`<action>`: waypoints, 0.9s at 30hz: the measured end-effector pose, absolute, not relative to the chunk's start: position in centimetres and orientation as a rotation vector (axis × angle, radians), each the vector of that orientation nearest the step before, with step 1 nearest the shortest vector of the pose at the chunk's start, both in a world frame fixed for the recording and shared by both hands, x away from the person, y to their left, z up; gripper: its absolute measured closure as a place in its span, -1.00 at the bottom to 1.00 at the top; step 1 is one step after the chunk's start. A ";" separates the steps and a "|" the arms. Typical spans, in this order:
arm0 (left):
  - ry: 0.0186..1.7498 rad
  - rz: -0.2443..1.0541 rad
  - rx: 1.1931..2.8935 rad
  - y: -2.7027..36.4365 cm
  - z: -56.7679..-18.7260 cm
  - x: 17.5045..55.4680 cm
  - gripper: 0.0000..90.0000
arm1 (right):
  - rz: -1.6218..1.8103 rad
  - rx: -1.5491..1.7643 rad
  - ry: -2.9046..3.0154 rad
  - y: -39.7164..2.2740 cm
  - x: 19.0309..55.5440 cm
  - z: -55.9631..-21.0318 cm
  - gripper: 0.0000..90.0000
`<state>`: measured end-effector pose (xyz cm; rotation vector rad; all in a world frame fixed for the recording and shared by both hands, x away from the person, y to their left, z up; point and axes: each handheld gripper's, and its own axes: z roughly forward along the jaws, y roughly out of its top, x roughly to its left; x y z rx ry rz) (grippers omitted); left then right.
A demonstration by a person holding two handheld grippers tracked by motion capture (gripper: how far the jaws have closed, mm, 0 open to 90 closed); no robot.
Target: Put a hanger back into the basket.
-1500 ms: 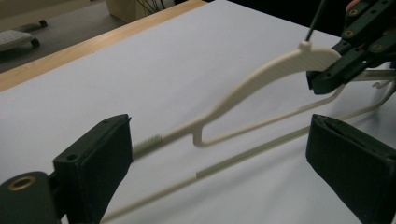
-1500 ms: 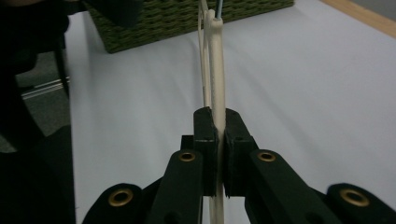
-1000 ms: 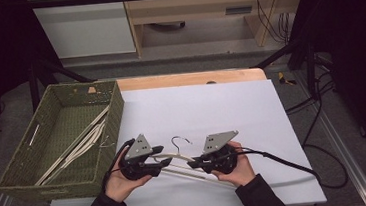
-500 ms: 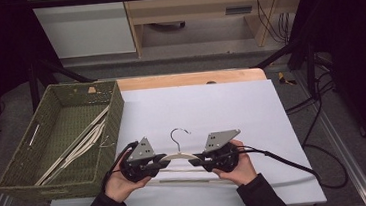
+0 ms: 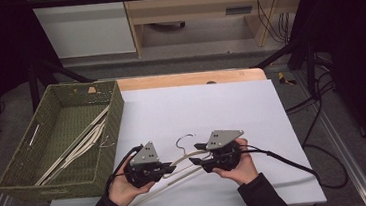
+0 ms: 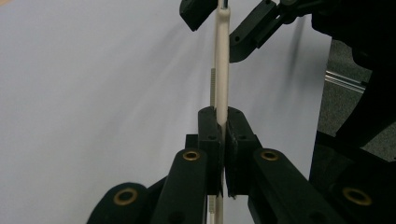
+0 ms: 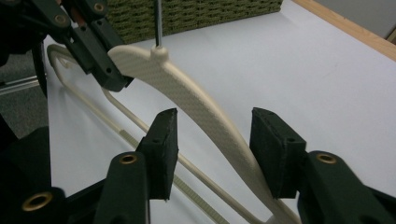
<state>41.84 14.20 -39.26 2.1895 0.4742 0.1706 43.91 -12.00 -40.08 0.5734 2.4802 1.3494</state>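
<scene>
At the far left of the worktop sits a woven green basket with several pale hangers lying inside it. Just right of the basket, the left claw has just been closing and is now clamped tight on one arm of a cream hanger, which passes straight between its pads. The hanger lies near the front edge of the white sheet, its dark hook pointing away from the person. On the right, the right claw has just been opening; its jaws stand apart on either side of the hanger's other arm, with a clear gap on the left side.
</scene>
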 end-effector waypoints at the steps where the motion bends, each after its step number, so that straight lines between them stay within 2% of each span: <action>1: 0.480 0.170 2.187 14.2 -39.2 41.8 0.93 | 1.364 0.579 2.477 -12.1 43.9 -40.0 0.09; 11: 0.595 0.250 2.128 15.8 -38.7 42.2 0.93 | 1.464 0.703 2.363 -14.2 44.2 -39.0 -0.43; 15: 0.615 0.278 2.105 16.3 -38.2 42.1 0.93 | 1.492 0.765 2.304 -15.3 44.4 -38.9 -0.54; 27: 0.672 0.320 2.033 17.6 -36.9 41.7 0.93 | 1.492 0.933 2.172 -19.3 45.2 -39.1 -0.66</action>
